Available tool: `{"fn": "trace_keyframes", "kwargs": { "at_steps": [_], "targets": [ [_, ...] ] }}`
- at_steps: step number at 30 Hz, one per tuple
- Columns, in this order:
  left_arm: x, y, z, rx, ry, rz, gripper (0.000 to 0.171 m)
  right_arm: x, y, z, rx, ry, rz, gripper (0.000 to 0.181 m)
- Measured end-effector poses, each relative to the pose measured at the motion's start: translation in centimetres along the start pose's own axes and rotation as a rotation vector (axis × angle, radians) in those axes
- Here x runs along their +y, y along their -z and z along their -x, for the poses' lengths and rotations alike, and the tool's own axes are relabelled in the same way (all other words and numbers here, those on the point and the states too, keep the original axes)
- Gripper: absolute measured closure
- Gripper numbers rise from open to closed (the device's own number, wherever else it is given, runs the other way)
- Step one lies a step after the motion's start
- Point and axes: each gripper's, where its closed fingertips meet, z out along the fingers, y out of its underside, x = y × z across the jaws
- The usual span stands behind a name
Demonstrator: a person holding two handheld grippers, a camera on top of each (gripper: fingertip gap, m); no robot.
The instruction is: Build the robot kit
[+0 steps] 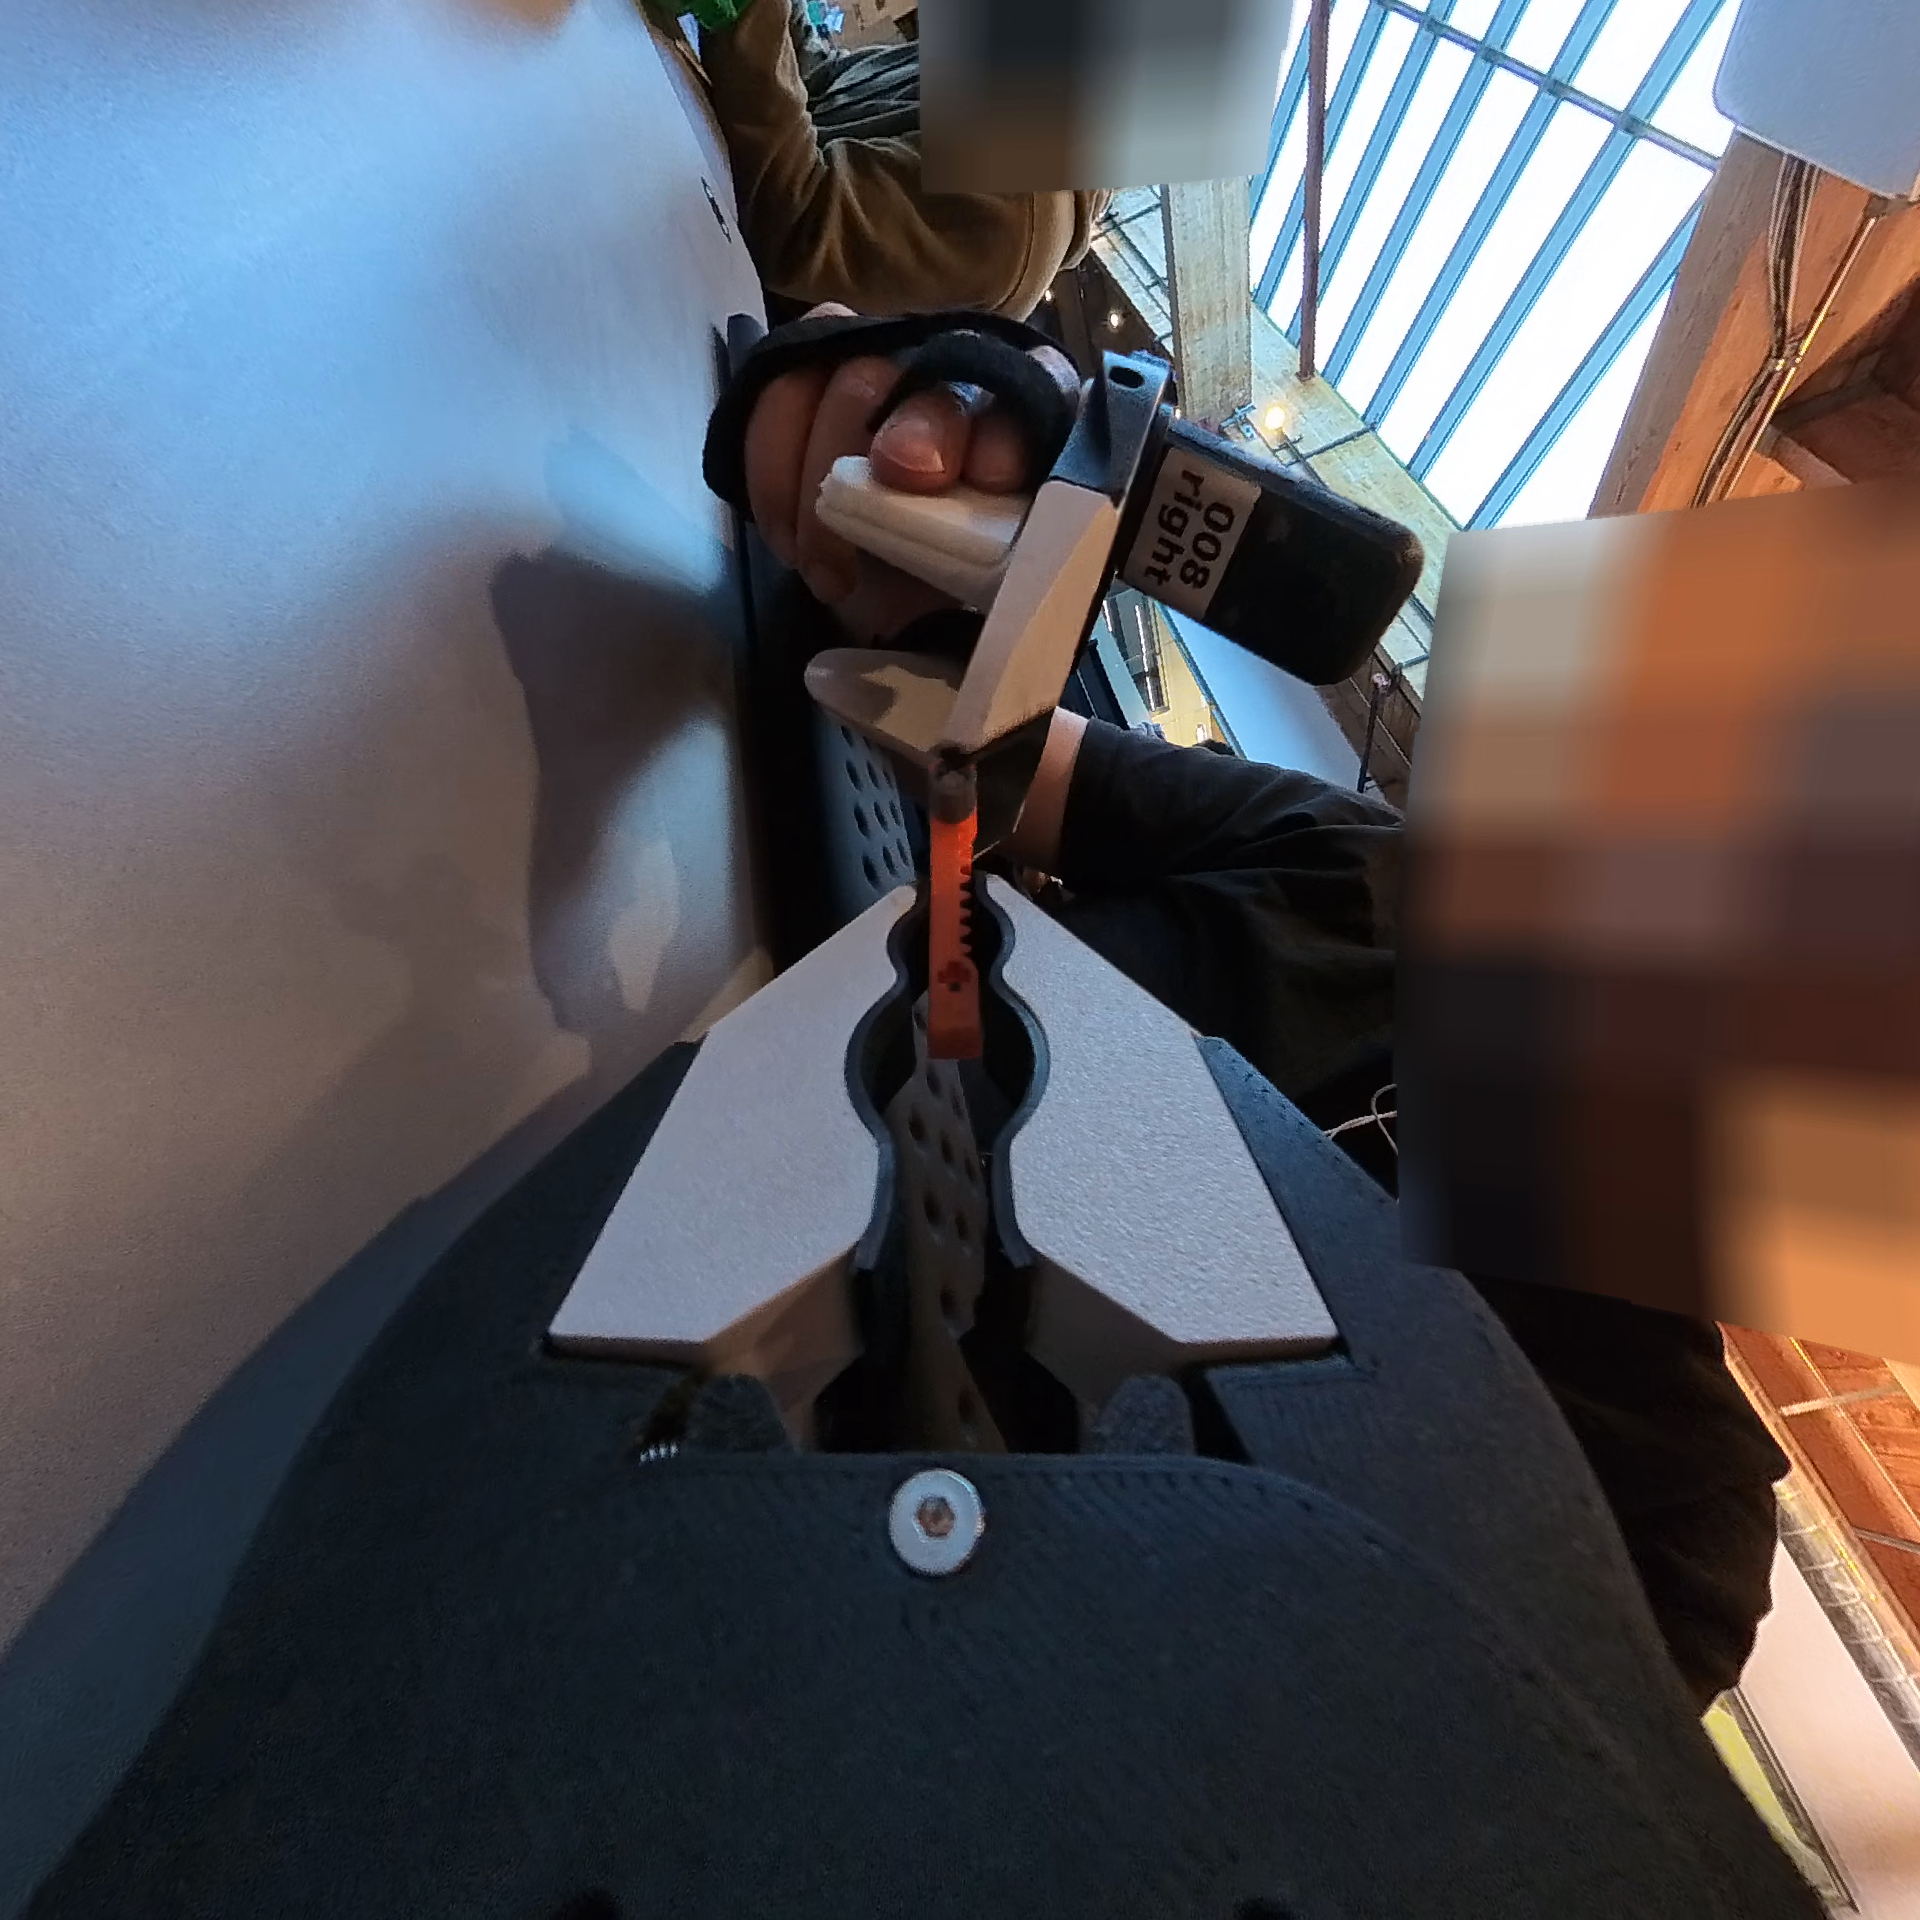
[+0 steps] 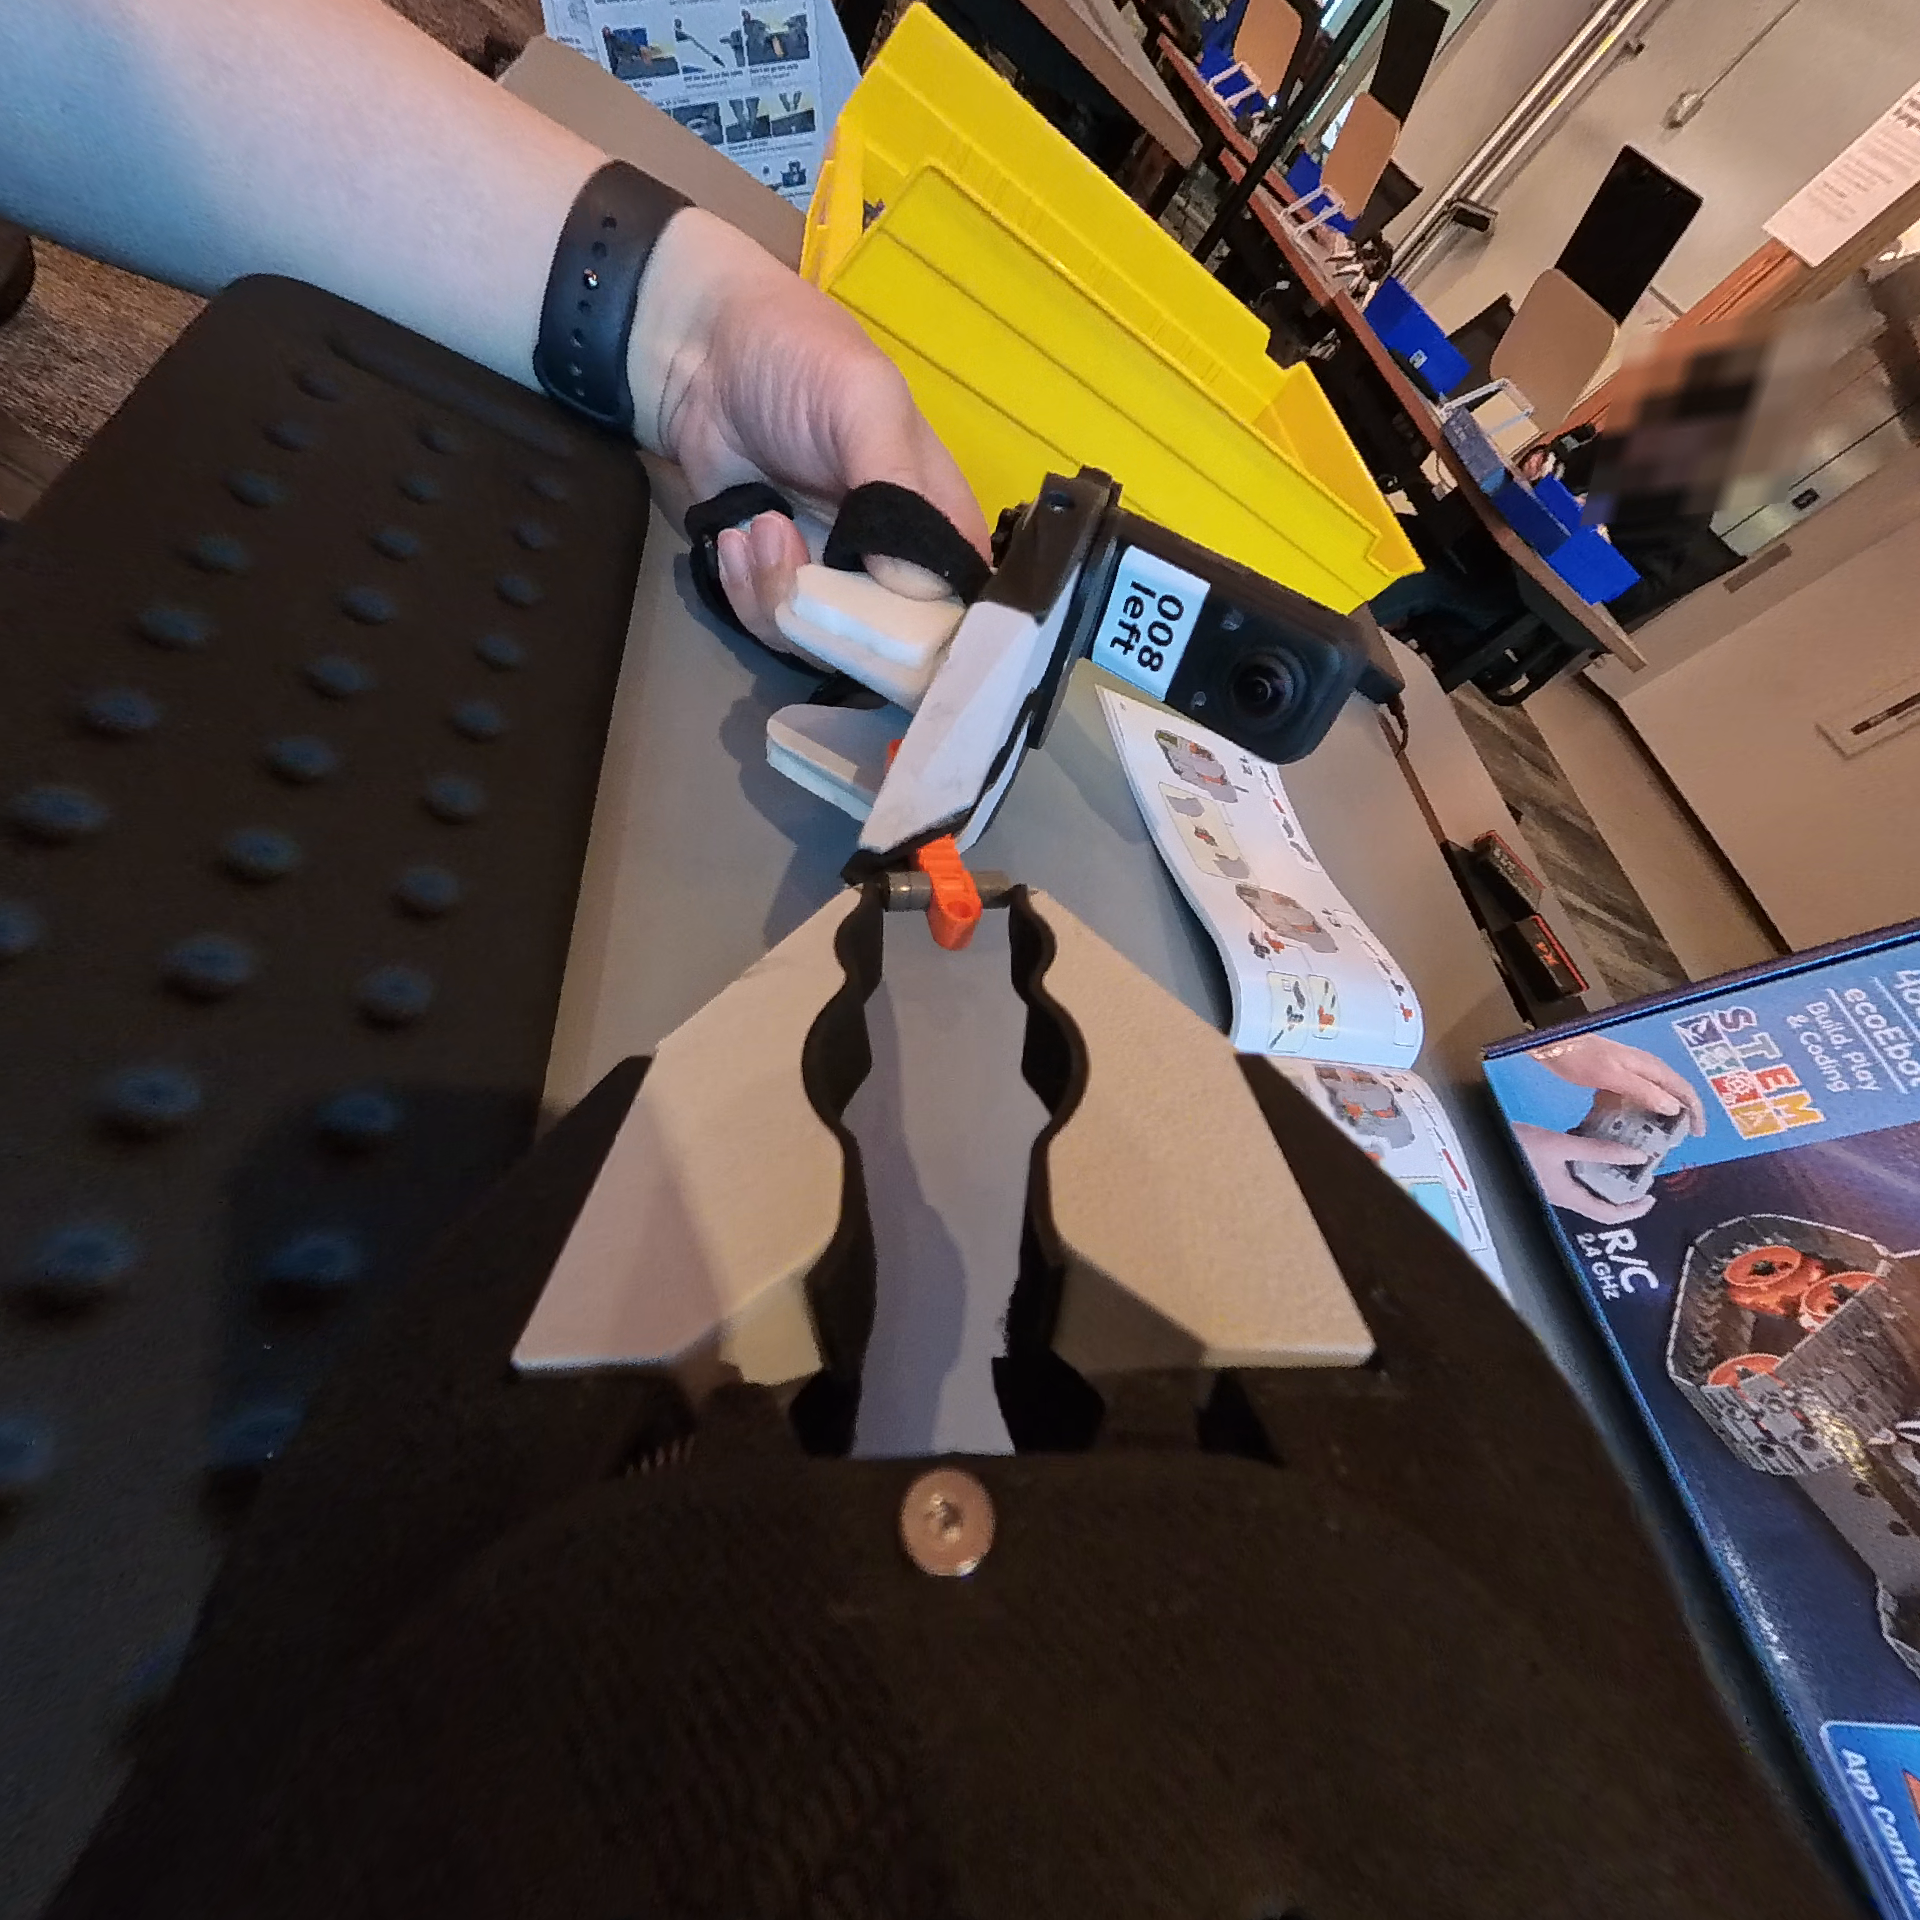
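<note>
grey table [image 2: 707,831] | yellow bins [image 2: 1091,343] | booklet [image 2: 1278,894] | workroom desks behind

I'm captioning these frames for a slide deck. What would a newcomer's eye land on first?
The eye goes to the small orange toothed piece, pinched in the left gripper while the right gripper clamps the grey pin at its far end, so both tools meet tip to tip above the grey table. Next come the yellow bins behind and the blue toy box at right.
</note>
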Motion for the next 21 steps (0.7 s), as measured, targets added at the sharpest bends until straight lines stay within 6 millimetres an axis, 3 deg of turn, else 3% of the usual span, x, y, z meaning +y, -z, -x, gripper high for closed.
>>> {"fn": "trace_keyframes", "kwargs": {
  "at_steps": [21],
  "targets": [
    [0.47,-0.28,0.38,-0.022,0.01,0.036,0.169,0.31,-0.27,0.43,-0.035,-0.044,0.023,0.159]
  ]
}}
